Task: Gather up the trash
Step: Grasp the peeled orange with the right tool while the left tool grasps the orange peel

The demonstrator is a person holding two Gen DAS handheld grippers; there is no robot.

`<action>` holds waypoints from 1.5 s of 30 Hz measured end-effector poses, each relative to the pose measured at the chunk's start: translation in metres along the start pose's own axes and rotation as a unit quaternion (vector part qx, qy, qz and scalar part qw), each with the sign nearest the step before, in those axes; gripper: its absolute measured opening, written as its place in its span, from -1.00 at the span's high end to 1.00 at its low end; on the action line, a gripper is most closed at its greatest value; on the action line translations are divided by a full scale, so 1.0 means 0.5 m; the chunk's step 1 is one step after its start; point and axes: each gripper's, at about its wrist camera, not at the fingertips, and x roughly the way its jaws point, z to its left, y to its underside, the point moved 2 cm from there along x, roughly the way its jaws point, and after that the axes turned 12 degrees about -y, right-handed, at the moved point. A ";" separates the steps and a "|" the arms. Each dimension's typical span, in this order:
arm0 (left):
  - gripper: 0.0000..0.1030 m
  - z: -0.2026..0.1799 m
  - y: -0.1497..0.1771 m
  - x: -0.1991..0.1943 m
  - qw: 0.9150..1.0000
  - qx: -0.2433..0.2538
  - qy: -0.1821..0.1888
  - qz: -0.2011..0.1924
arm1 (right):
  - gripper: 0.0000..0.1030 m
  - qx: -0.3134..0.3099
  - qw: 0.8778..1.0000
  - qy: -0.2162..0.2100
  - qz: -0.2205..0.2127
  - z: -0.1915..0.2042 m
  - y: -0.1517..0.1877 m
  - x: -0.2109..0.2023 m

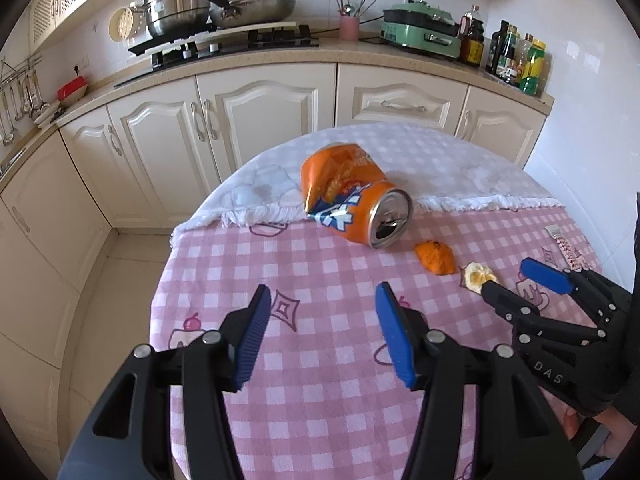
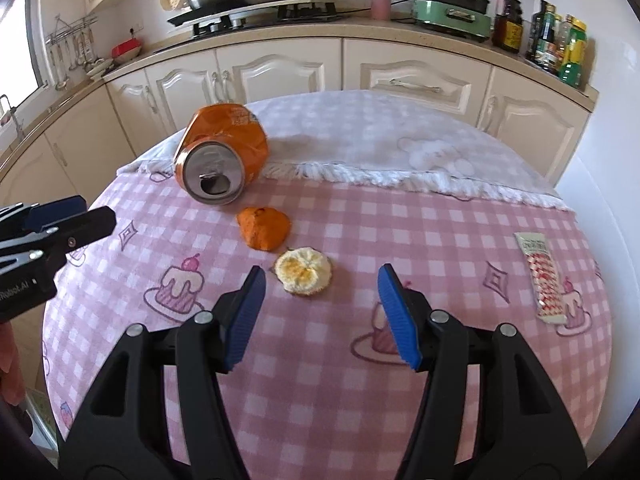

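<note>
A crushed orange soda can lies on its side on the round table, mouth toward me; it also shows in the right wrist view. Beside it lie an orange peel piece and a pale peel piece, inner side up. A red-and-white snack wrapper lies at the right; its end shows in the left wrist view. My left gripper is open and empty, short of the can. My right gripper is open and empty, just short of the pale peel.
The table wears a pink checked cloth with a white fringed towel across its far half. Cream cabinets stand close behind, with a stove and pots, a green cooker and bottles on the counter.
</note>
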 end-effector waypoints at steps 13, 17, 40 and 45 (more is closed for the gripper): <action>-0.04 0.006 -0.001 0.036 0.999 -0.017 0.015 0.026 | 0.48 -0.043 0.998 -0.012 0.039 0.010 -0.001 0.040; -0.04 -0.014 0.004 0.044 0.999 -0.011 0.023 0.030 | 0.48 -0.008 1.000 -0.006 0.017 -0.043 0.004 0.003; -0.04 -0.241 -0.021 0.094 0.994 0.067 0.069 0.050 | 0.48 0.056 0.998 0.008 -0.018 -0.173 0.059 -0.101; -0.03 -0.260 -0.047 0.115 0.995 0.065 0.059 0.055 | 0.48 0.051 0.999 -0.001 -0.014 -0.165 0.058 -0.094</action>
